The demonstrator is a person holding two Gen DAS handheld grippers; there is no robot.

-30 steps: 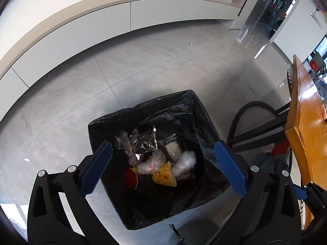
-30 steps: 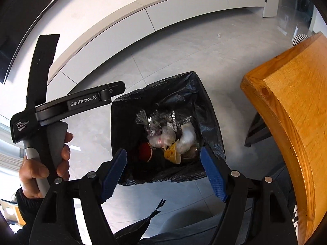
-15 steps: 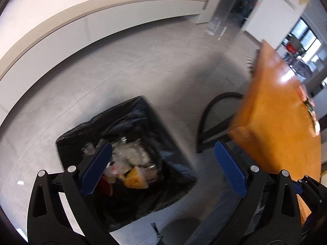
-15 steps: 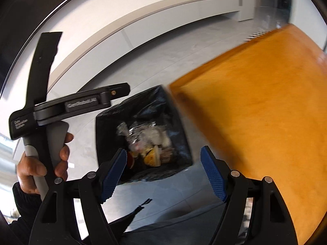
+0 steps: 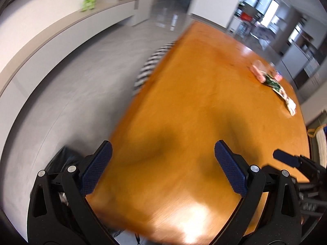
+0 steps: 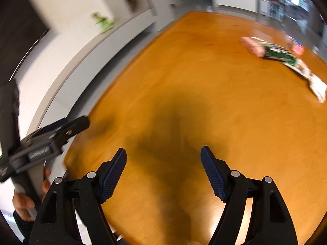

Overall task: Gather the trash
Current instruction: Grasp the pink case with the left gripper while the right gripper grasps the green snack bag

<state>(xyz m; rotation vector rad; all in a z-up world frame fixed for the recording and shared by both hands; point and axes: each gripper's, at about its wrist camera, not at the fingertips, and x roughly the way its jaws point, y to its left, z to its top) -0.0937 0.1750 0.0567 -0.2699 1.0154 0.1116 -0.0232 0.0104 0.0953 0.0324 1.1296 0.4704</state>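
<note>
The broad orange-brown wooden counter (image 6: 204, 106) fills both wrist views, its near half bare, so the step in hand looks like a reach across it for more trash. To do that well, each tool should travel above the wood towards the far right edge and come down over one piece at a time, jaws straddling the piece across its narrow side.

The black-lined trash bin (image 5: 63, 159) shows only as a dark corner beside the counter's near left edge.

The left hand-held gripper (image 5: 163, 169) and the right hand-held gripper (image 6: 163, 173) both stand spread, nothing between their blue pads.

The trash is a loose row near the far right edge: a crumpled pink wrapper (image 6: 253, 46), a green printed packet (image 6: 280, 54) touching it, and a white crumpled paper (image 6: 317, 86) at the end. All look light and thin, likely to slide if nudged.
</note>
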